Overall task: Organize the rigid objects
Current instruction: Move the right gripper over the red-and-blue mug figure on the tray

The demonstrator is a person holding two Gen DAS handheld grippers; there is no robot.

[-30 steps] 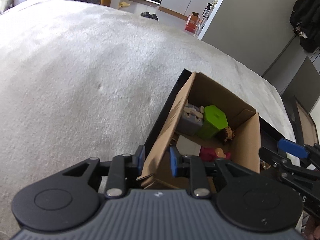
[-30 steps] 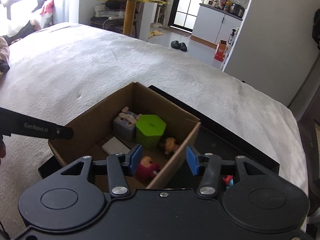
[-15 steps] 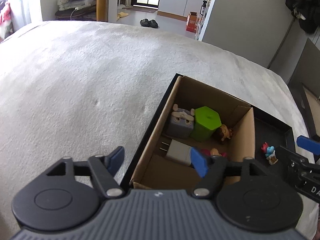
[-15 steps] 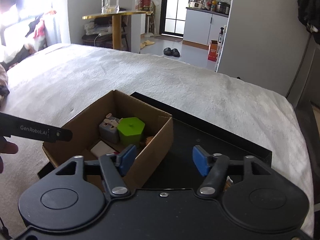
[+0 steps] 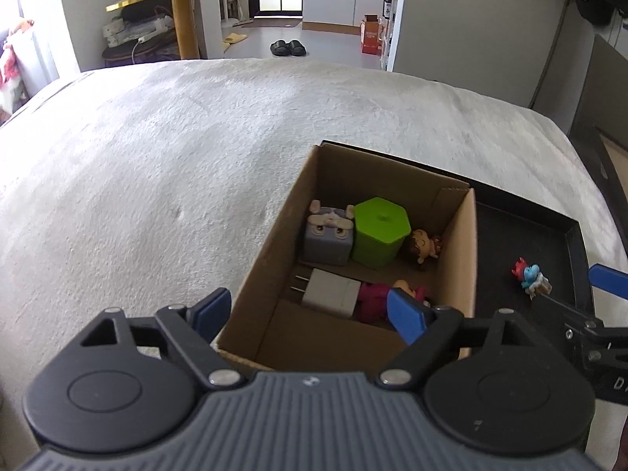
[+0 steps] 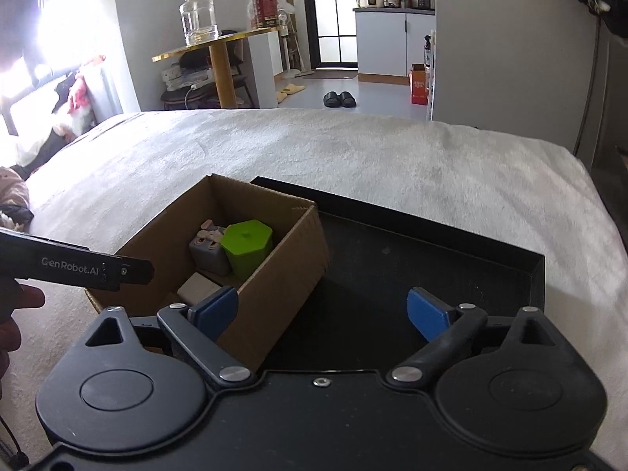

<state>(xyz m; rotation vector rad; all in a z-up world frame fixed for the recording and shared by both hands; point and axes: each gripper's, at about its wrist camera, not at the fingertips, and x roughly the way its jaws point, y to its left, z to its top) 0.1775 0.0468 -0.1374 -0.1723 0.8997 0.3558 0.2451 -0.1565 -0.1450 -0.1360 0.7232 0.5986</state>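
1. The cardboard box (image 5: 455, 243) sits in the left end of a black tray (image 6: 537, 274), holding a green container (image 5: 378, 231) and toys.
2. The tray's right part lies open (one small figurine (image 5: 530, 276) there).
3. The left gripper (image 5: 310, 310) and right gripper (image 6: 322, 308) have just been opening; both are spread, pinching nothing.
4. White bedding (image 5: 157, 165) spreads far and left.

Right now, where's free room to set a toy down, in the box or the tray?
Cardboard box: crowded at the far end by the grey block, green container and doll; only the near floor before the charger is bare. Black tray: mostly bare right of the box, apart from the small figurine.
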